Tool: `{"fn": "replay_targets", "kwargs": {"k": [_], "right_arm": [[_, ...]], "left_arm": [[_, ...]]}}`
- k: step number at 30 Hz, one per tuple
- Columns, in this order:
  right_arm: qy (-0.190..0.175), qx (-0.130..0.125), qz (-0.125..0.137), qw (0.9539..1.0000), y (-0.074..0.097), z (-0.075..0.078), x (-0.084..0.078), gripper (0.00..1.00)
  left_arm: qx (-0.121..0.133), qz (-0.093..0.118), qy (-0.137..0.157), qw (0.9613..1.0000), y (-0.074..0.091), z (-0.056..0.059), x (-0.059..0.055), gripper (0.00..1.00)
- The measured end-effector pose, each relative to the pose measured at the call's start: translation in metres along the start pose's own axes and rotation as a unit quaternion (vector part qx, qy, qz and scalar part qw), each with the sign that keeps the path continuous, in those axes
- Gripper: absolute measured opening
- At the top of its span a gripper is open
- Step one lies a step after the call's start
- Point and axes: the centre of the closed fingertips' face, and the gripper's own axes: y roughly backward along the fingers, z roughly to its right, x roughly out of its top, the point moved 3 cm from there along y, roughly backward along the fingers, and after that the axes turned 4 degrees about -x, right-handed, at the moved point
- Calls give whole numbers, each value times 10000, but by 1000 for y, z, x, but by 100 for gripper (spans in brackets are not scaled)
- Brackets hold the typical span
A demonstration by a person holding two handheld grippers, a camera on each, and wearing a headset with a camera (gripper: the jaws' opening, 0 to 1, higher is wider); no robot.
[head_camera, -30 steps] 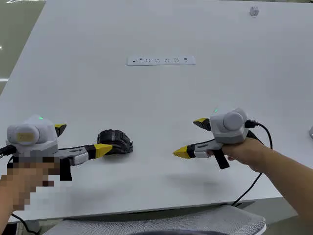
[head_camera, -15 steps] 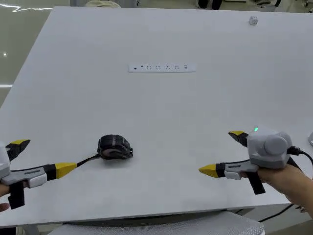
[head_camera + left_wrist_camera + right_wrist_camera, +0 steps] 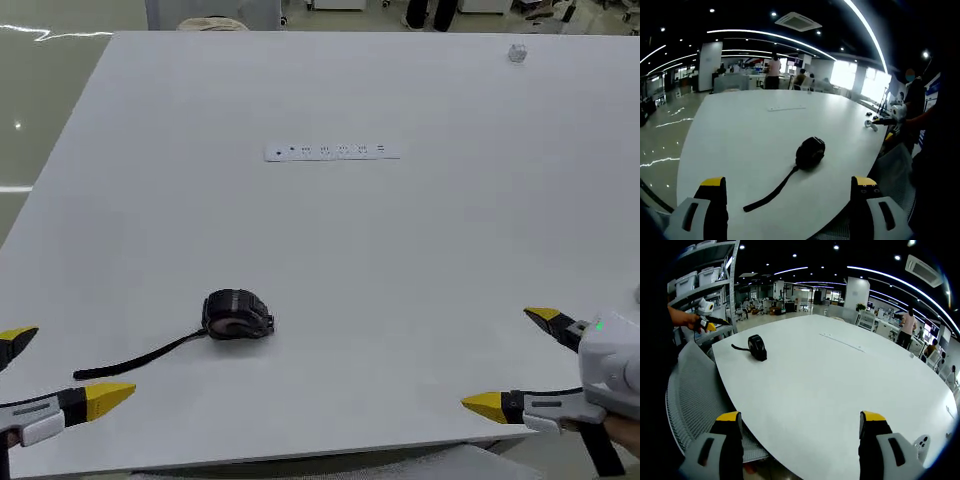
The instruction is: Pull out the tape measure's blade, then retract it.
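Since a second ago you have drawn both tools back and apart. Your left gripper, whose lower jaw tip was then right at the tape measure, now sits in the lower left corner of the head view. Your right gripper sits in the lower right. Both have their jaws spread wide, pinching nothing.

The tape measure has kept its place on the white table, left of centre and low in the frame; the camera has tilted. Its black strap now lies stretched toward the lower left. In the left gripper view its free end lies between your jaws, touching neither.

The table's near edge runs just under both grippers. Bare tabletop lies open between them and on up to the power strip at upper centre. A small grey object sits at the upper right.
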Motion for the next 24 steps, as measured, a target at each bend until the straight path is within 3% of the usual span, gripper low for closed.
{"fn": "replay_targets", "kwargs": {"k": [2,4,6,8,14,24], "right_arm": [[-374,-27,56,9993,6,3,1,100],[-502,-278,272,9980,11,12,9,100],[-897,-366,498,9941,16,12,18,100],[-1025,-563,679,9908,18,18,16,100],[-611,-486,170,9968,22,8,4,100],[-566,-449,151,9973,21,11,5,100]], "left_arm": [[-33,61,30,10000,1,1,3,100],[-59,72,-18,10000,0,1,4,100],[-52,45,-14,10000,0,1,3,100],[-73,160,127,9998,-1,2,7,100],[-20,208,57,9998,-5,-2,14,100],[-4,202,49,9998,-2,-8,18,100]]}}
